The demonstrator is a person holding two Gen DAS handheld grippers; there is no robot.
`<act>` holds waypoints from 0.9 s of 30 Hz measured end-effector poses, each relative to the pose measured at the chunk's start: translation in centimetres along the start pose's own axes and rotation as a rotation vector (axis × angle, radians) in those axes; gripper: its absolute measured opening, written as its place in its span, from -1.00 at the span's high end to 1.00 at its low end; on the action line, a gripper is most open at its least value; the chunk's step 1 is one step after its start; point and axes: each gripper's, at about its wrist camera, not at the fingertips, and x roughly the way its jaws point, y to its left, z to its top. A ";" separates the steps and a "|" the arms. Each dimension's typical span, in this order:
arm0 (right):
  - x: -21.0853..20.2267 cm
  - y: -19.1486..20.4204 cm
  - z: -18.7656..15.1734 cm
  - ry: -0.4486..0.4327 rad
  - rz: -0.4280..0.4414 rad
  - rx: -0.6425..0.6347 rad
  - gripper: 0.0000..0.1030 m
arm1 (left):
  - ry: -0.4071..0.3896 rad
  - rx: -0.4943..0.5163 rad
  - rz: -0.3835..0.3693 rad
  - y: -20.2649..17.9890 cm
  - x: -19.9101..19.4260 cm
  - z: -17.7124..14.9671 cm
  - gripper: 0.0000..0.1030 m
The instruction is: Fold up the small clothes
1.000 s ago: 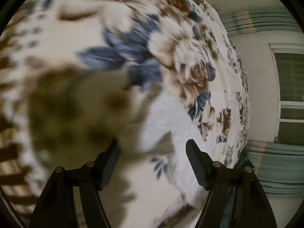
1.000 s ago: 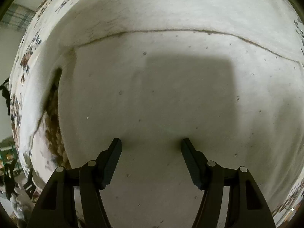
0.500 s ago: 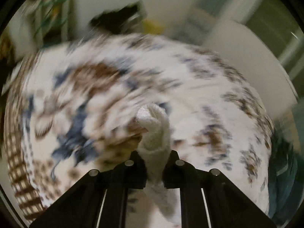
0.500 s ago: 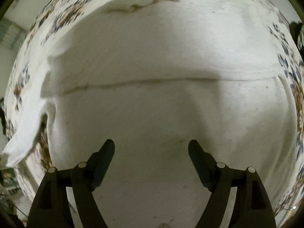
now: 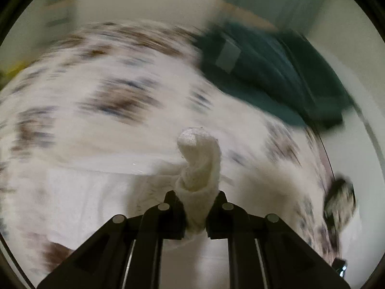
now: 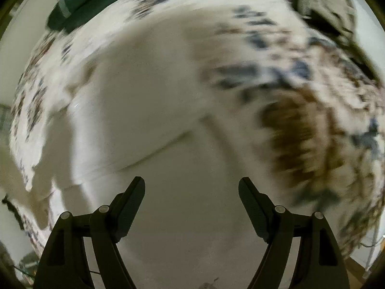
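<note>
A white knitted garment (image 6: 149, 101) lies spread on a floral bedspread (image 6: 300, 110). In the left wrist view my left gripper (image 5: 196, 204) is shut on a bunched white corner of the garment (image 5: 199, 159), which sticks up between the fingers above the bed (image 5: 115, 91). In the right wrist view my right gripper (image 6: 191, 187) is open and empty, held just above the flat white cloth. Both views are motion-blurred.
A dark green folded blanket (image 5: 272, 72) lies at the far right of the bed and shows at the top left in the right wrist view (image 6: 79, 4). A patterned pillow or bag (image 6: 329, 14) sits at the upper right. Walls surround the bed.
My left gripper closed on the garment's corner, lifted it and swung round, so the green blanket is now in view. My right gripper stayed open and shifted over the cloth.
</note>
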 end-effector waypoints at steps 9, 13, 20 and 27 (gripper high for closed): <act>-2.4 -15.6 4.1 0.043 0.020 0.113 -0.59 | 0.241 0.187 0.037 -15.8 10.6 -6.9 0.60; -3.6 -19.0 4.8 0.104 0.064 0.106 -0.59 | 0.181 0.197 0.120 -13.3 7.2 -8.6 -0.19; -4.4 -13.7 6.6 0.144 0.224 -0.020 -0.59 | 0.216 0.135 0.480 0.6 1.9 -16.7 -0.34; 1.8 -3.3 12.1 0.148 0.233 -0.153 -0.58 | 0.284 -0.108 0.552 10.9 3.0 -23.5 -1.00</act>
